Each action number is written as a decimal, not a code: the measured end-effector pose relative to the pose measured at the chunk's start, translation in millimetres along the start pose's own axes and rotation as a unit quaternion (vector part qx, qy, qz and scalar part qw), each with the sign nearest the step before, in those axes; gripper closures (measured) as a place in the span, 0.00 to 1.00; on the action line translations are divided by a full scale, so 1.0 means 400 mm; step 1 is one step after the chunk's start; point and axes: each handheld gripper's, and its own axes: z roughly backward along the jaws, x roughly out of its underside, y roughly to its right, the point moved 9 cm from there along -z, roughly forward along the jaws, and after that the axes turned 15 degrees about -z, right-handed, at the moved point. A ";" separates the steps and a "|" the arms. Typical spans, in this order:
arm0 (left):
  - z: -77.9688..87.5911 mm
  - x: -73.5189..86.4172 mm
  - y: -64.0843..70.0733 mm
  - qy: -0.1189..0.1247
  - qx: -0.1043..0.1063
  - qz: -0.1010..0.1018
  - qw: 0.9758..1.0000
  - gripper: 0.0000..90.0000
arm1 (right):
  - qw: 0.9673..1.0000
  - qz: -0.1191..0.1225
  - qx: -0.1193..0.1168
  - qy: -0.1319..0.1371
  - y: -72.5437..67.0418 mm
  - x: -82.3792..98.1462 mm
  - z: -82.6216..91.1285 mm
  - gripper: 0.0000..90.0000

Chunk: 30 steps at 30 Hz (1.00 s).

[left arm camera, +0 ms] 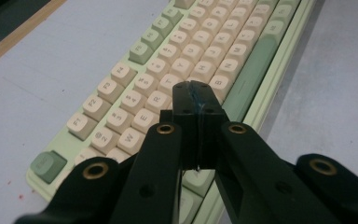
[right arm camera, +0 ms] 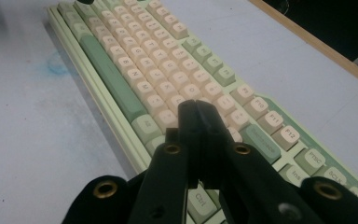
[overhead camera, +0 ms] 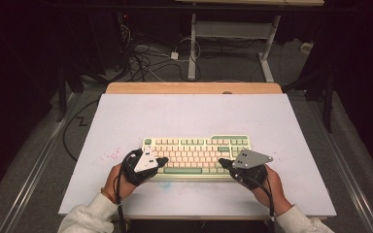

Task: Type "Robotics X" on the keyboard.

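Observation:
A pale green keyboard (overhead camera: 196,145) with cream and green keys lies on the white table top, near the front edge. My left gripper (overhead camera: 163,160) hovers over the keyboard's left end with its jaws shut and nothing between them. In the left gripper view its tips (left arm camera: 196,88) hang just above the letter keys of the keyboard (left arm camera: 121,116). My right gripper (overhead camera: 222,161) is over the right part of the bottom rows, also shut and empty. Its tips (right arm camera: 196,106) sit above the cream keys of the keyboard (right arm camera: 135,51). Whether either touches a key I cannot tell.
The white table top (overhead camera: 199,114) has a wooden far edge (overhead camera: 194,88). Pink specks (overhead camera: 109,156) mark it left of the keyboard, and a blue smudge (right arm camera: 56,63) lies in front of it. Cables and another table's legs (overhead camera: 192,48) stand on the floor beyond.

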 end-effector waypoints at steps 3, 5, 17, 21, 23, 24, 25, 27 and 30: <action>-0.015 -0.009 0.003 -0.001 0.008 -0.003 1.000 0.97 | 1.000 0.000 0.002 -0.004 0.003 0.008 0.005 1.00; -0.027 -0.014 0.006 -0.004 0.014 -0.004 1.000 0.97 | 1.000 -0.002 0.002 -0.005 0.006 0.011 0.007 1.00; -0.080 -0.057 0.026 -0.008 0.037 -0.020 0.999 0.97 | 1.000 0.000 0.001 -0.009 0.006 0.014 0.006 1.00; -0.092 -0.061 0.031 -0.012 0.042 -0.022 0.999 0.97 | 1.000 0.000 0.000 -0.011 0.005 0.016 0.004 1.00; -0.097 -0.063 0.032 -0.014 0.045 -0.024 0.999 0.97 | 1.000 0.000 0.000 -0.011 0.005 0.016 0.004 1.00; -0.100 -0.063 0.033 -0.016 0.046 -0.025 0.999 0.97 | 1.000 0.000 0.000 -0.011 0.006 0.016 0.004 1.00; -0.103 -0.063 0.033 -0.017 0.046 -0.025 0.998 0.97 | 1.000 0.000 0.000 -0.012 0.006 0.016 0.004 1.00; -0.109 -0.060 0.034 -0.023 0.049 -0.028 0.998 0.97 | 1.000 0.000 0.000 -0.013 0.006 0.017 0.003 1.00; -0.115 -0.056 0.033 -0.027 0.050 -0.026 0.998 0.97 | 1.000 0.000 0.002 -0.014 0.008 0.017 0.001 1.00</action>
